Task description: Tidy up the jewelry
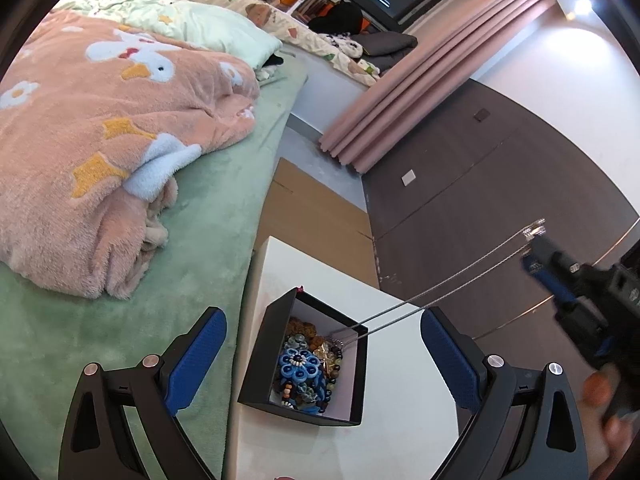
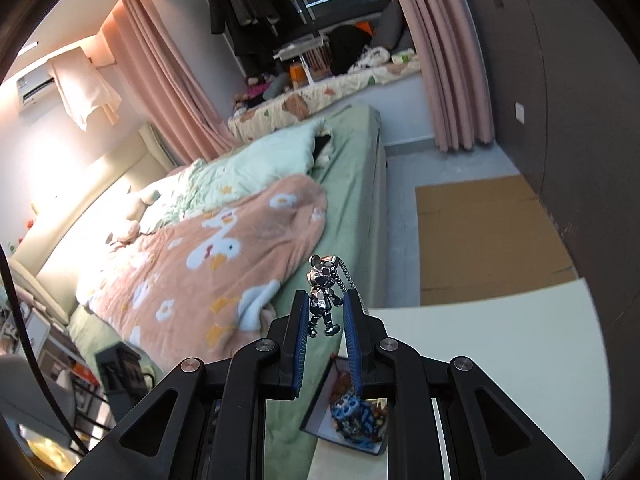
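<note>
A black jewelry box with a white inside stands open on a white table. It holds a blue beaded flower piece and several bead bracelets. My left gripper is open just above the box, a finger on each side. My right gripper is shut on a silver mouse-figure pendant. Its silver chain runs taut from the right gripper, up at the right, down into the box. The box also shows in the right wrist view, below the fingers.
A bed with a green sheet and a pink duck blanket lies left of the table. Flat cardboard lies on the floor beyond. Dark wardrobe doors and pink curtains stand to the right.
</note>
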The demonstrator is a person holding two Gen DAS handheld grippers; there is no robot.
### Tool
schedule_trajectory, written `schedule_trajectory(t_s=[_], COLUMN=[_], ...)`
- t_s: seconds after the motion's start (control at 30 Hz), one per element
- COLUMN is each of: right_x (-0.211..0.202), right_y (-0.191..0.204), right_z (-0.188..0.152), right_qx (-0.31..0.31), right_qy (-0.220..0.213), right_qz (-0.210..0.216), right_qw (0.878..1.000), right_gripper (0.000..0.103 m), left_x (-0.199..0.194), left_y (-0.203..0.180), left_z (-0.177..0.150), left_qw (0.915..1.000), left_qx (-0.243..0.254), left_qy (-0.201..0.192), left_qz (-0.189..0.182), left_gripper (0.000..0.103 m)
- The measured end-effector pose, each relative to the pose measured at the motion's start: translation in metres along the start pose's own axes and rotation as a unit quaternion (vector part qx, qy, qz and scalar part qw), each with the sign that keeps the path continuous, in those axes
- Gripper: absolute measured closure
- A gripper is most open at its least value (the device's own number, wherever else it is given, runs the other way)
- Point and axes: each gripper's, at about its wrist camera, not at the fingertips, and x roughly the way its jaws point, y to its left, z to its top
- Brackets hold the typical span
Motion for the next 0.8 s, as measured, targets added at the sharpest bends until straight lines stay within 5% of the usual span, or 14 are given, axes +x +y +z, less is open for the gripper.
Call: schedule_trajectory(t_s=[0.37, 0.43, 0.5, 0.53, 0.8], right_x=[0.051, 0.060, 0.068, 0.068, 0.045], right_y=[-0.030, -0.037, -0.048, -0.055, -0.107], right_z=[-0.041, -0.050, -0.061, -0.067, -0.078], right_qx=[0.023, 0.030, 0.041, 0.048, 0.105], right_qy=[0.059, 0.077, 0.094, 0.088, 0.080], right_qz=[0.021, 0.027, 0.044, 0.051, 0.016], right_qw=[0.998, 0.996, 0.994, 0.994, 0.991], right_gripper=[0.083, 0.077, 0.045, 0.040, 0.038], left_x=[0.005, 0.006, 0.007, 0.008, 0.020], left_y=[0.006, 0.006, 0.003, 0.002, -0.022], left_z=[0.003, 0.001, 0.000, -0.001, -0.017], left_qw=[0.9997, 0.9996, 0.9994, 0.9993, 0.9984], left_qx=[-0.017, -0.015, -0.008, -0.004, 0.036], left_qy=[-0.007, -0.009, -0.009, -0.008, 0.009], left_qz=[0.018, 0.023, 0.033, 0.036, 0.043], left_gripper=[0.005, 0.005, 0.005, 0.005, 0.005])
